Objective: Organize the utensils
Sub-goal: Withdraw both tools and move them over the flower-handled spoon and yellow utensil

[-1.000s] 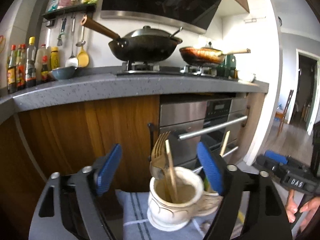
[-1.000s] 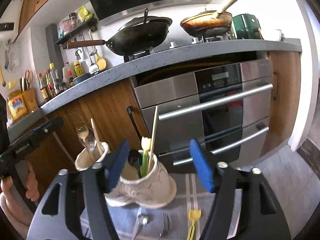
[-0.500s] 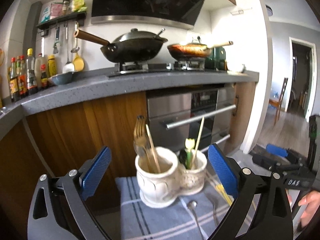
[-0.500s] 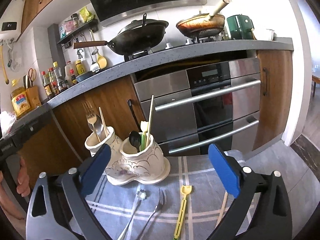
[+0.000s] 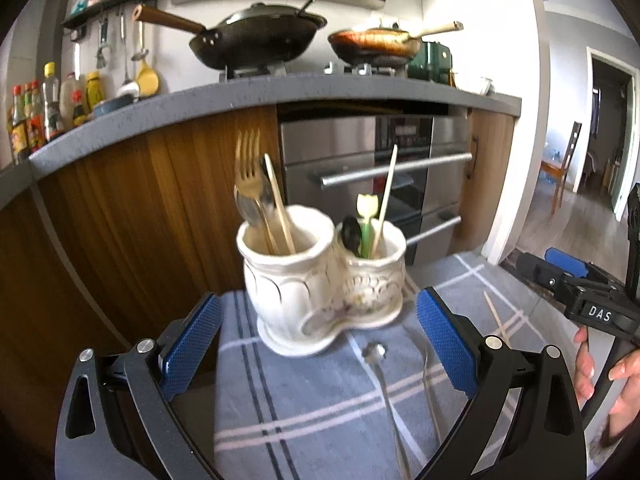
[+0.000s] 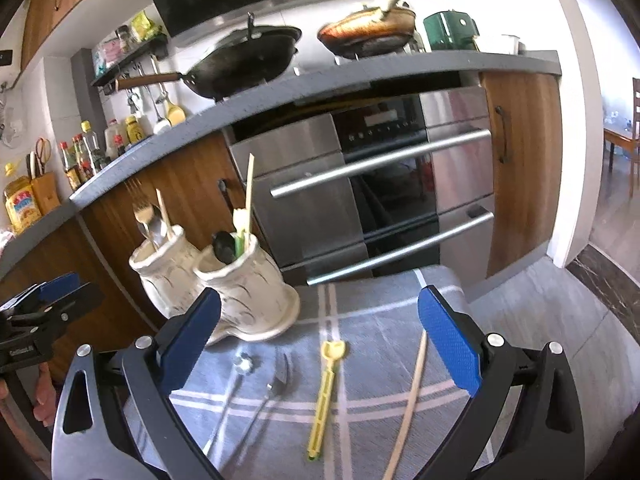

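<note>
A white ceramic two-cup utensil holder (image 5: 320,280) (image 6: 224,280) stands on a grey striped cloth (image 5: 304,400) (image 6: 372,360). One cup holds a fork (image 5: 248,176) and a chopstick; the other holds a dark spoon, a green-yellow utensil and a chopstick. On the cloth lie a yellow plastic fork (image 6: 325,392), a wooden chopstick (image 6: 408,396), a metal fork (image 6: 276,384) and a metal spoon (image 6: 240,364). My left gripper (image 5: 318,344) is open and empty in front of the holder. My right gripper (image 6: 320,340) is open and empty above the loose utensils.
Behind the cloth are wooden cabinets and a steel oven (image 6: 360,200) under a grey counter (image 5: 200,108). A wok (image 5: 256,40) and a pan (image 5: 376,40) sit on the stove. Sauce bottles (image 5: 36,108) stand at the left.
Both grippers have pulled back from the holder and opened wide. The holder now stands free on the cloth, and the loose utensils have come into view.
</note>
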Available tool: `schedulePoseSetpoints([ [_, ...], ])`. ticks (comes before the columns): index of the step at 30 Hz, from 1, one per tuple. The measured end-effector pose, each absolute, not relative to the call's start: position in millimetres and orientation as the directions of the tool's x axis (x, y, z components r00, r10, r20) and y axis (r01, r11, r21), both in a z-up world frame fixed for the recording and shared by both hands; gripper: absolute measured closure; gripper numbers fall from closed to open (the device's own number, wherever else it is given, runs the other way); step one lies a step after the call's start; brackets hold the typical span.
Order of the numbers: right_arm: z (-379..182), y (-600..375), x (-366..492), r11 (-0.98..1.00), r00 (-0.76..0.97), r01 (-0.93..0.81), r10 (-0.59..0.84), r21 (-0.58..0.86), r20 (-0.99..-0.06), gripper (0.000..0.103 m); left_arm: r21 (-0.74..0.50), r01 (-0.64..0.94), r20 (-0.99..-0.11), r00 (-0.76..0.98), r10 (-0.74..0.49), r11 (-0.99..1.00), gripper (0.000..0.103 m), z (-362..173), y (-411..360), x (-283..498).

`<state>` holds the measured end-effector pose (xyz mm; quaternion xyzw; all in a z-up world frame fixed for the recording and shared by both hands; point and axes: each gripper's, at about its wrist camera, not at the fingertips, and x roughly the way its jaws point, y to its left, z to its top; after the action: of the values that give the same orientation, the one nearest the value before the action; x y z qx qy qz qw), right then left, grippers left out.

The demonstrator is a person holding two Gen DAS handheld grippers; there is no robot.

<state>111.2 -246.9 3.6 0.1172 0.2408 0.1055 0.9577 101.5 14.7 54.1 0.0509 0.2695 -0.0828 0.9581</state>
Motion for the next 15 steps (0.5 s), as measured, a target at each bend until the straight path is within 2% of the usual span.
schedulePoseSetpoints([
  [11,-41,-250,129,0.975,0.812,-0.101,0.197,0.199,-0.550,0.006,0.051,0.213,-0.628,0.767,-0.134,0.976,0.006,-2,12,118],
  [15,-49,-251,134,0.973,0.788,-0.083,0.196,0.215,-0.584,0.006,0.024,0.227,-0.671,0.726,-0.153,0.974,0.006,-21,16,124],
])
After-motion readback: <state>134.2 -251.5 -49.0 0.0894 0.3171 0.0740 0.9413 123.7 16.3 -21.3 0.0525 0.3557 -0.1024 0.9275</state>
